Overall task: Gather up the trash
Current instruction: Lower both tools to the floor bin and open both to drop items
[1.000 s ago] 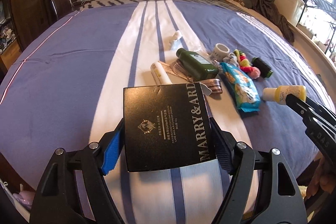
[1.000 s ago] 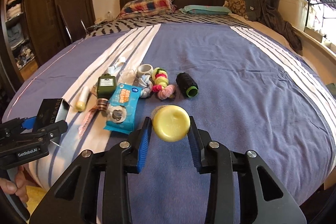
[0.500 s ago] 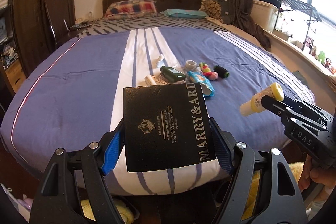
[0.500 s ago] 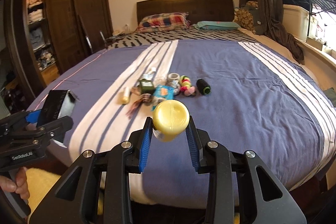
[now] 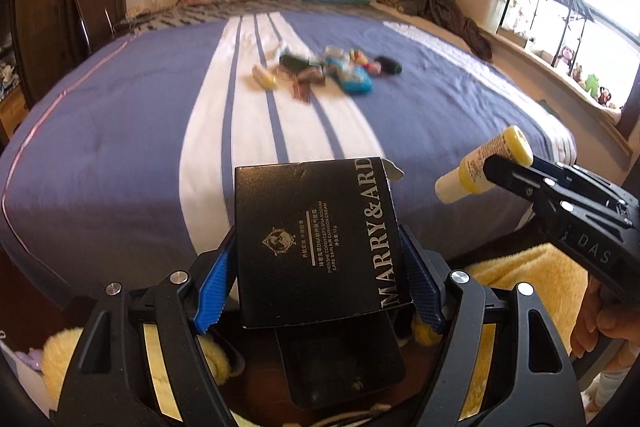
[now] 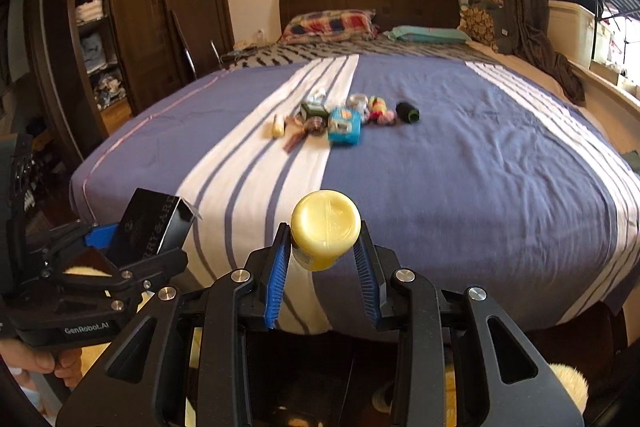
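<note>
My left gripper [image 5: 318, 287] is shut on a black cosmetics box [image 5: 320, 239] marked MARRY & ARD, held off the foot of the bed; it also shows in the right wrist view [image 6: 154, 229]. My right gripper [image 6: 323, 261] is shut on a small yellow bottle [image 6: 325, 227], which also shows in the left wrist view [image 5: 486, 163]. A cluster of small items lies mid-bed: a blue packet [image 6: 345, 125], a dark green bottle [image 6: 313, 109], a cream tube [image 6: 278, 127], a black thread spool [image 6: 407, 111].
The bed [image 6: 460, 155] has a purple cover with white stripes. A dark wardrobe [image 6: 132, 27] stands on the left, curtains and a window ledge [image 5: 560, 67] on the right. Yellow fluffy rug [image 5: 532, 275] and dark floor lie below the grippers.
Both grippers have pulled back from the bed with the box and the bottle still held. The item cluster looks farther away, and the floor and rug have come into view.
</note>
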`<state>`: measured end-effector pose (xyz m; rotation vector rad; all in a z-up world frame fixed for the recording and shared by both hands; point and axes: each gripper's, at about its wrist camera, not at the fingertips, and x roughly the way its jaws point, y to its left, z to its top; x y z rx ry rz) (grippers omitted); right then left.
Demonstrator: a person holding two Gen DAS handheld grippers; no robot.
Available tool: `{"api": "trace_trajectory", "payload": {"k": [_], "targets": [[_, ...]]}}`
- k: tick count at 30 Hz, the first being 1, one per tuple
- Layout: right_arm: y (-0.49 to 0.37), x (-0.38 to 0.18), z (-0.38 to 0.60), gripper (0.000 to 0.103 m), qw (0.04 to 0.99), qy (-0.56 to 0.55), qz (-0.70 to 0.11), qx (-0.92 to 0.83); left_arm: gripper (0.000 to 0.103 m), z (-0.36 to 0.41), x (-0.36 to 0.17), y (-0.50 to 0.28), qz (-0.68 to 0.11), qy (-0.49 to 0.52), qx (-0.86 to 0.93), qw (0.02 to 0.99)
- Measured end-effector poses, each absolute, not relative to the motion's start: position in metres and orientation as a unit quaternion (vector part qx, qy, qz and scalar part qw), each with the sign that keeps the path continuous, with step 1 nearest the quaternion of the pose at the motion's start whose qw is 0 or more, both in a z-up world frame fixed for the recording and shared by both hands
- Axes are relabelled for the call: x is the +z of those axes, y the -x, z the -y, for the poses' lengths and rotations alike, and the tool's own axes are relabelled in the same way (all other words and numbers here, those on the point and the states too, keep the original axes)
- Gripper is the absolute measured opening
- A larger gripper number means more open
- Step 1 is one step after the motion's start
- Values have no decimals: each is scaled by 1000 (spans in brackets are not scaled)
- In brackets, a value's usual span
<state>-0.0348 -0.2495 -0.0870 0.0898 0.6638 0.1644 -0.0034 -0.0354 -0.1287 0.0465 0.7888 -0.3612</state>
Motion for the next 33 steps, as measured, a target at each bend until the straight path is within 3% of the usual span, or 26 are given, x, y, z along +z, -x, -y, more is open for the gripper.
{"api": "trace_trajectory", "payload": {"k": [19, 33], "targets": [[20, -233, 229, 33, 863, -54, -495, 89, 71, 36, -285, -20, -561, 0, -205, 802], [10, -288, 216, 35, 814, -60, -569, 98, 72, 36, -340, -35, -630, -18, -187, 753]]}}
